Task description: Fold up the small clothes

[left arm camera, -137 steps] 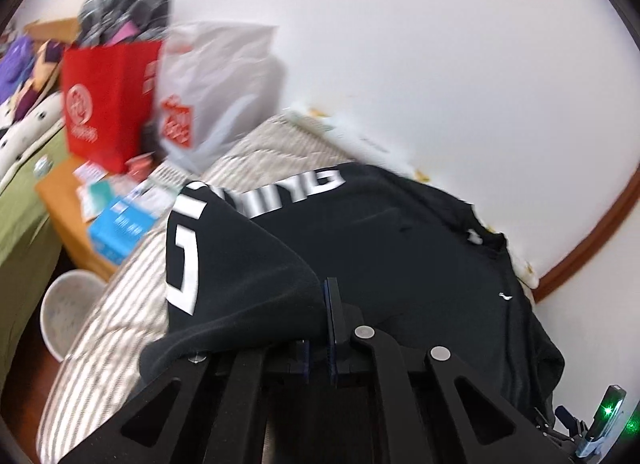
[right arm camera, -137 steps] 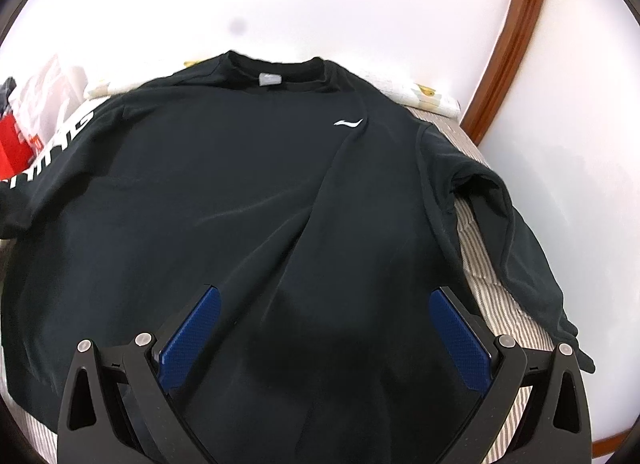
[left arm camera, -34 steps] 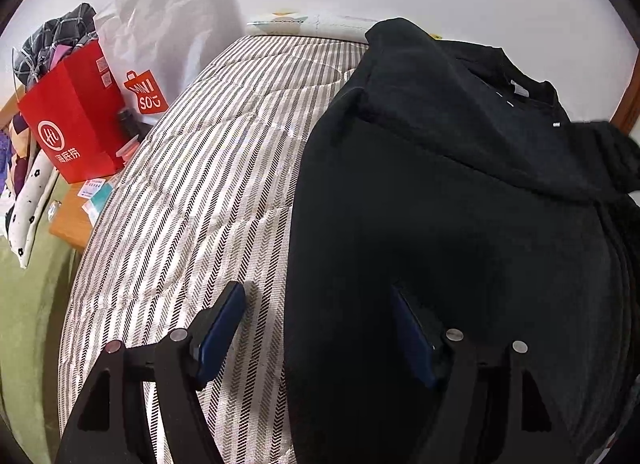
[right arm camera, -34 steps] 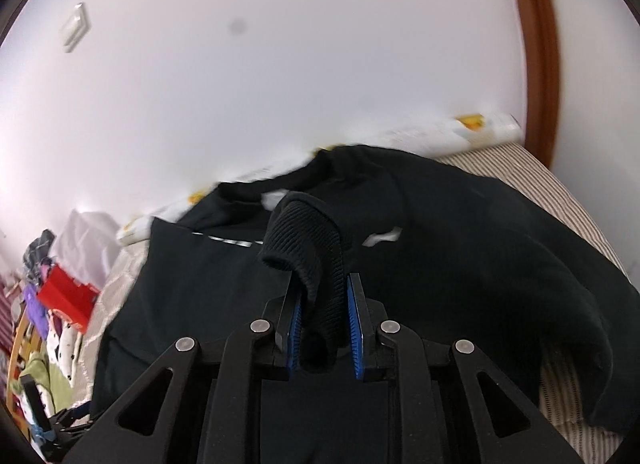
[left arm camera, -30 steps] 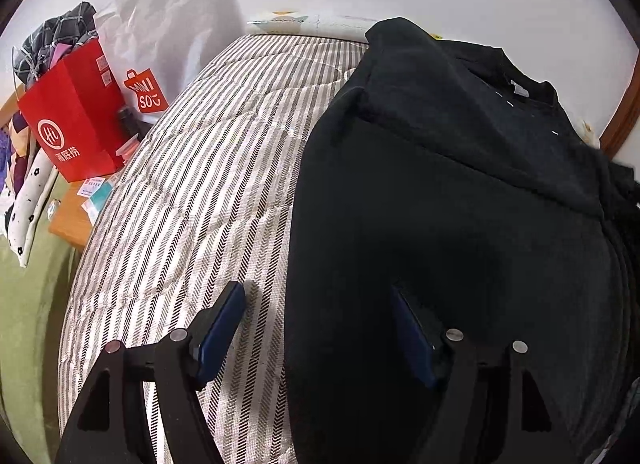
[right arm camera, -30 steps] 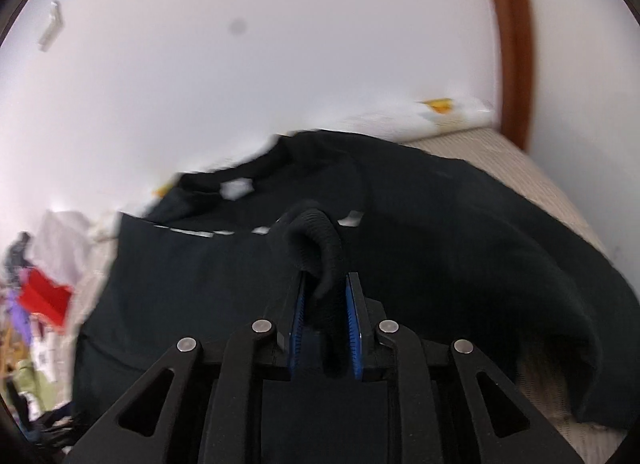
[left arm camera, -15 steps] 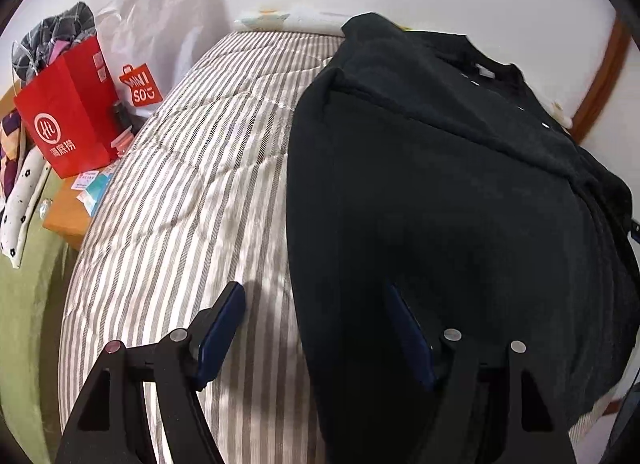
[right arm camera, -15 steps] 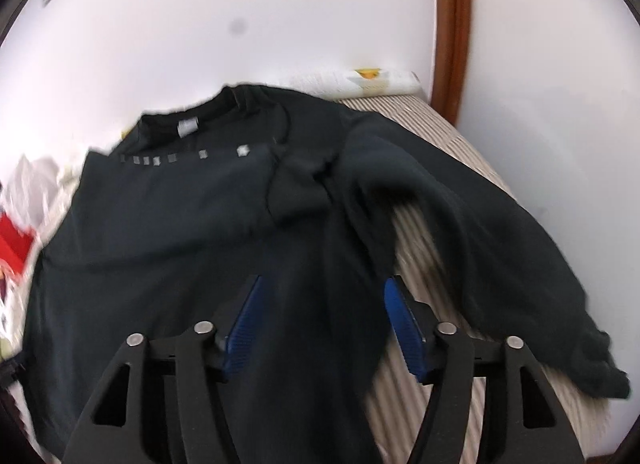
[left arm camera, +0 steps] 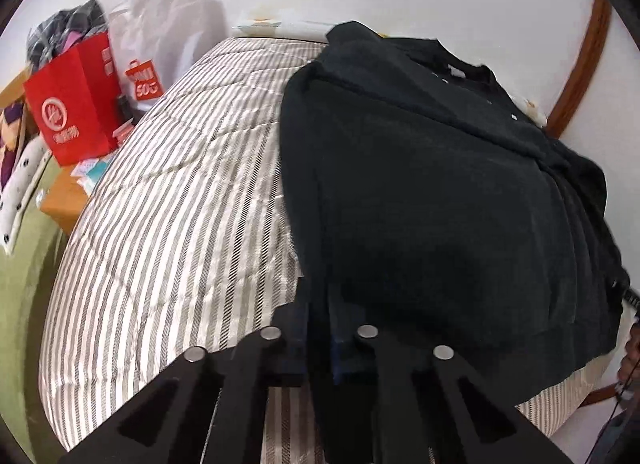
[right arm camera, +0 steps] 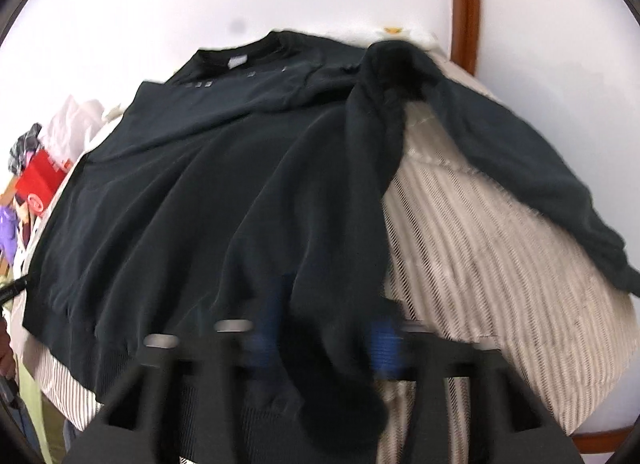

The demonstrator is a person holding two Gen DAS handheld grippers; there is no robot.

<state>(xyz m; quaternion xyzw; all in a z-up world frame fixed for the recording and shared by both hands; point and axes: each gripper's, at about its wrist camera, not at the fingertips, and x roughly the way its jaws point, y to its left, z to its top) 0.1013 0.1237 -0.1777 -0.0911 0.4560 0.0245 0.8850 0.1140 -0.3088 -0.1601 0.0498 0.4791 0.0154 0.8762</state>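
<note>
A black sweatshirt (left arm camera: 432,184) lies on the striped bed, its left sleeve folded in over the body. My left gripper (left arm camera: 320,340) is shut on the sweatshirt's near left hem edge. In the right wrist view the sweatshirt (right arm camera: 208,184) spreads across the bed, and its right sleeve (right arm camera: 520,168) trails to the right over the mattress. My right gripper (right arm camera: 324,344) is blurred, its blue pads (right arm camera: 386,348) partly apart around the lower right hem.
The striped mattress (left arm camera: 168,200) shows bare on the left. A red paper bag (left arm camera: 72,112) and a white shopping bag (left arm camera: 160,48) stand beside the bed on the left. A white wall and a brown wooden trim (right arm camera: 464,4) lie behind.
My left gripper has closed on the near hem edge. My right gripper let go of the sleeve cuff, dropped to the lower right hem, and its pads have narrowed.
</note>
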